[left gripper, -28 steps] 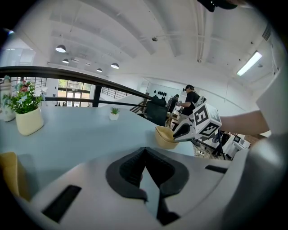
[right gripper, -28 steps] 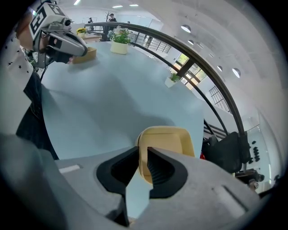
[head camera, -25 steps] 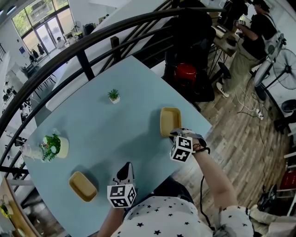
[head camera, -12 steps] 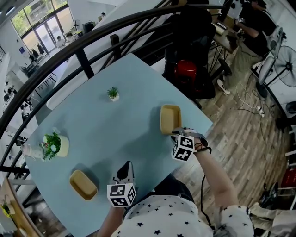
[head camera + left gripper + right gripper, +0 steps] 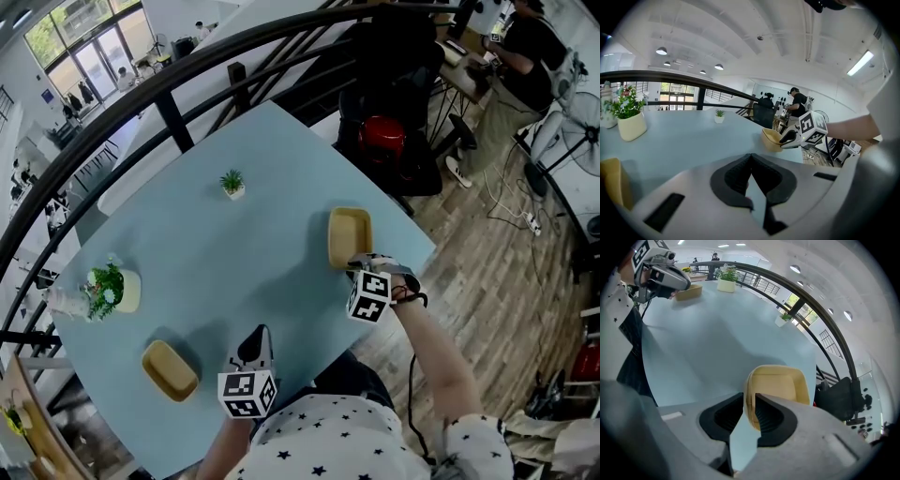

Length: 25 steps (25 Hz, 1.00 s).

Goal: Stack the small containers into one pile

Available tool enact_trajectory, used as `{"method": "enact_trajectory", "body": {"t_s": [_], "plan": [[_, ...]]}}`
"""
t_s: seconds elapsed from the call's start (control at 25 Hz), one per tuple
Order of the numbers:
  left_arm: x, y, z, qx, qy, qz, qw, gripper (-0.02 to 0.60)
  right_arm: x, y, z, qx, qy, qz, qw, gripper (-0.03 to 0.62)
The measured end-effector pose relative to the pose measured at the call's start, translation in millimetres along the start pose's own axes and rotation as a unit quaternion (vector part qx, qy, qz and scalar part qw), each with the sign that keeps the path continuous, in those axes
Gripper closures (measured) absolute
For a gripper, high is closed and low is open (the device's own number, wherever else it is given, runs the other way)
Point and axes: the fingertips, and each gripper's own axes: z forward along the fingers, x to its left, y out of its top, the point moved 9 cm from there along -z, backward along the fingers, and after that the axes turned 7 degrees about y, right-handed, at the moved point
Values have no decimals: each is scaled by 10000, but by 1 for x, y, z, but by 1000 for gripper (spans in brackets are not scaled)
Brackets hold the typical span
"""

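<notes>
Containers number two, both small, yellow and rectangular, both open side up on the pale blue desk (image 5: 239, 258). The left container (image 5: 170, 369) sits alone close to the desk's near-left edge, touched by nothing. Plants number two as well: a larger potted plant (image 5: 109, 289) in a cream pot near the left edge, and a tiny potted plant (image 5: 232, 184) towards the far edge, under the black railing (image 5: 178, 127).

The left tool (image 5: 751, 160) hovers over the near edge, just right of the left container, its jaws pressed together with nothing between them. From there a wide bare stretch of desk runs across to the right container (image 5: 349, 236), with only the two plants at its far and left margins.

The right container lies near the desk's right edge, by the corner. The right tool (image 5: 750, 401) reaches it from the near side; its jaws are clamped on the container's near wall, one jaw inside the rim and one outside. Beyond that edge stands a red stool (image 5: 380, 139) on the wooden floor.
</notes>
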Motion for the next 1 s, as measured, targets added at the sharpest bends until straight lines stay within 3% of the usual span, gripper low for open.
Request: {"method": "enact_trajectory", "body": {"t_s": [0.48,1.0], "plan": [[3,-3,-6,-32,117,-54,9999,580,-1,-2,11,234,-140,-336,9991,556],[12,-5,-19,-177,210,-109,9996,580,6,13,-4,127,-161,-391,9990,565]]}}
